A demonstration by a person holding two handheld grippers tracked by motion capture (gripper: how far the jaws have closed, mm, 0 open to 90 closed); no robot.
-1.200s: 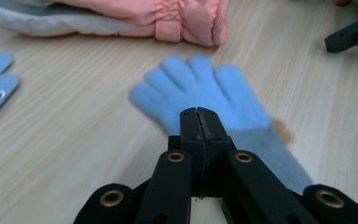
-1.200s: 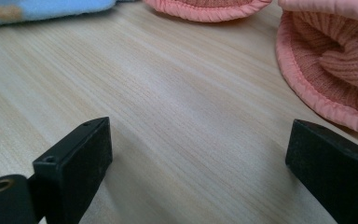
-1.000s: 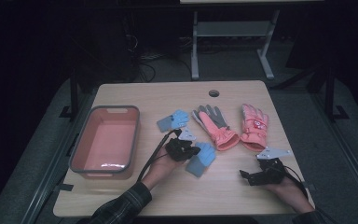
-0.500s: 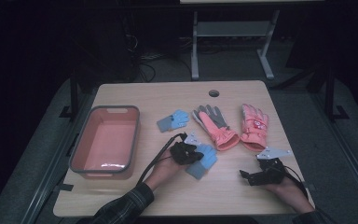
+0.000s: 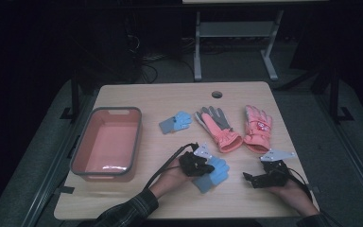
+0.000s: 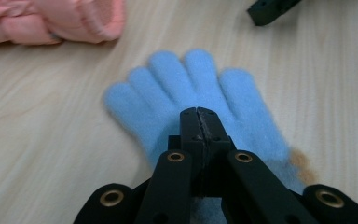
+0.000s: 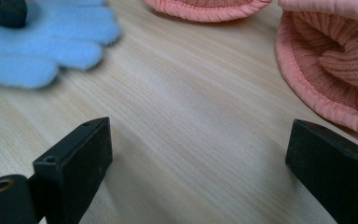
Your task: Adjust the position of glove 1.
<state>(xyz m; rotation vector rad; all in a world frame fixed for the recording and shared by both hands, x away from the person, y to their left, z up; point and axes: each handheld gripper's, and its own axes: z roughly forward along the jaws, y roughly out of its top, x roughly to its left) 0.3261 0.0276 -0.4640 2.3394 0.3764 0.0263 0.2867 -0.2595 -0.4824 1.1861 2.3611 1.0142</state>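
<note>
Since a second ago the left gripper (image 5: 199, 165) has drawn the blue glove (image 6: 200, 98) nearer the tabletop's (image 5: 160, 97) front edge, fingers closed on its palm, glove fingertips pointing away toward the right gripper (image 5: 260, 178), which idles wide open and empty.

High view dim, its surroundings nearly black; the tabletop (image 5: 170, 101) evenly lit. Both gripper views are bright, with soft blur at the edges.
</note>
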